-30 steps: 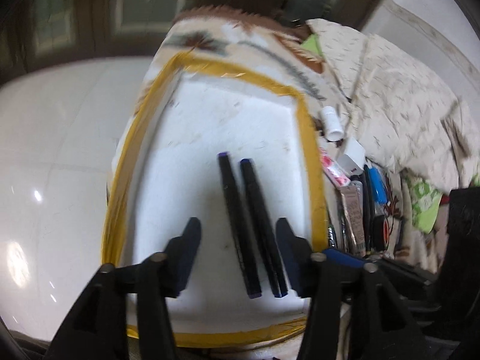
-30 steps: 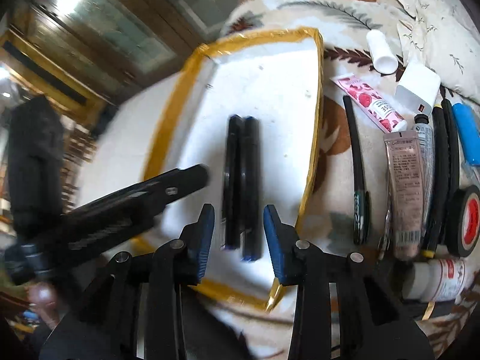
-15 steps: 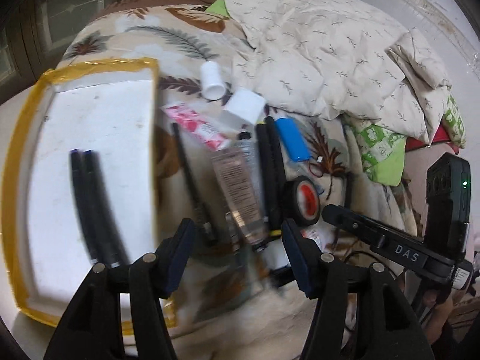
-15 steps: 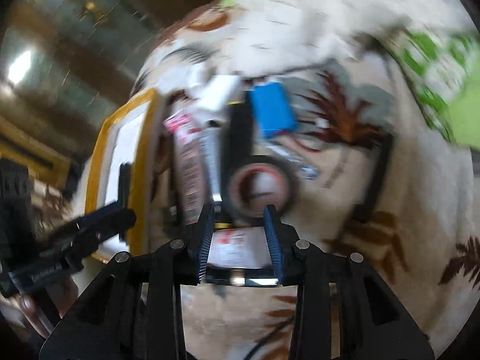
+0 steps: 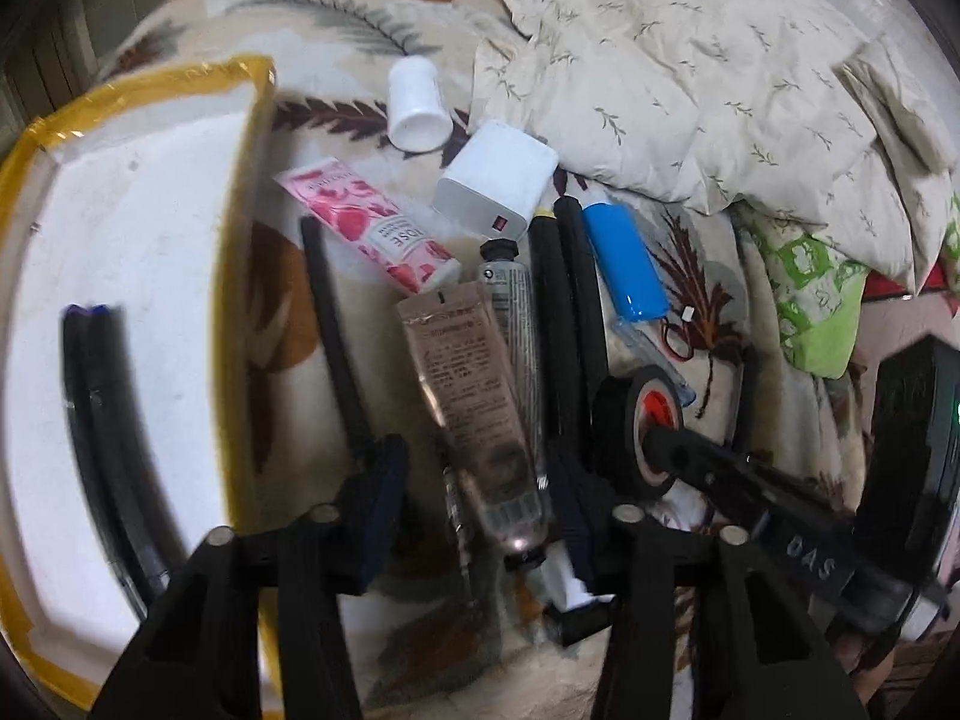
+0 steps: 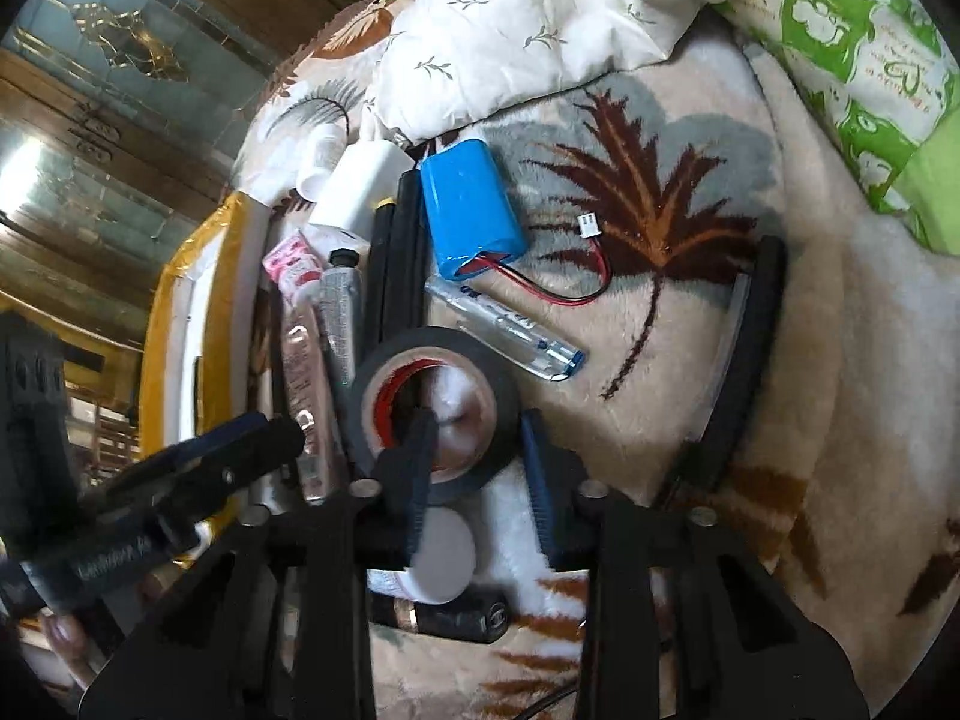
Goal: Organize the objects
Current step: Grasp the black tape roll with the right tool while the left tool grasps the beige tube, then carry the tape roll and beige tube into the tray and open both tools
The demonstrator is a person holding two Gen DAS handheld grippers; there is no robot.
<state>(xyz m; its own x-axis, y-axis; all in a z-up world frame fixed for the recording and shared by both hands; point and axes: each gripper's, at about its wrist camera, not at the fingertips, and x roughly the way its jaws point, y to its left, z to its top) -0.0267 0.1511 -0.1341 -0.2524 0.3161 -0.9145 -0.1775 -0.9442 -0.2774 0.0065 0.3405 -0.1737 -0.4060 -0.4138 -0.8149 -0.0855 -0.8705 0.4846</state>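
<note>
As both pairs of tongs close over a cluttered bed, the right tongs [image 6: 477,474] straddle the wall of a roll of black electrical tape [image 6: 441,402], one finger poking down through its core and the other outside the rim; the jaws are narrow, though the view does not show whether the pads yet press the roll. The left tongs [image 5: 480,504] stand wider, with a clear cosmetic tube [image 5: 474,414] lying between their fingers and apart from both pads.

The objects lie in a rough row on a fleece blanket [image 6: 690,360] printed with brown leaves. In the left wrist view, a pink rose-print tube [image 5: 366,225] lies near a white power adapter [image 5: 495,183] and a white cap [image 5: 417,105], while a silver tube [image 5: 510,300] rests against the clear one. Two black markers [image 5: 570,312] run side by side next to a blue battery pack [image 5: 624,264] with red and black leads. A thin black pen [image 5: 333,336] lies just beside a white foam tray [image 5: 138,228] edged in yellow tape, which holds two dark markers [image 5: 96,408] lying together.

In the right wrist view, a clear pen with a blue tip [image 6: 504,321] touches the tape roll, a black strip [image 6: 747,360] lies well apart to the right, and a white round lid [image 6: 441,558] and a black lipstick [image 6: 447,618] sit beneath the tongs. A leaf-patterned quilt [image 5: 690,60] is heaped behind.
</note>
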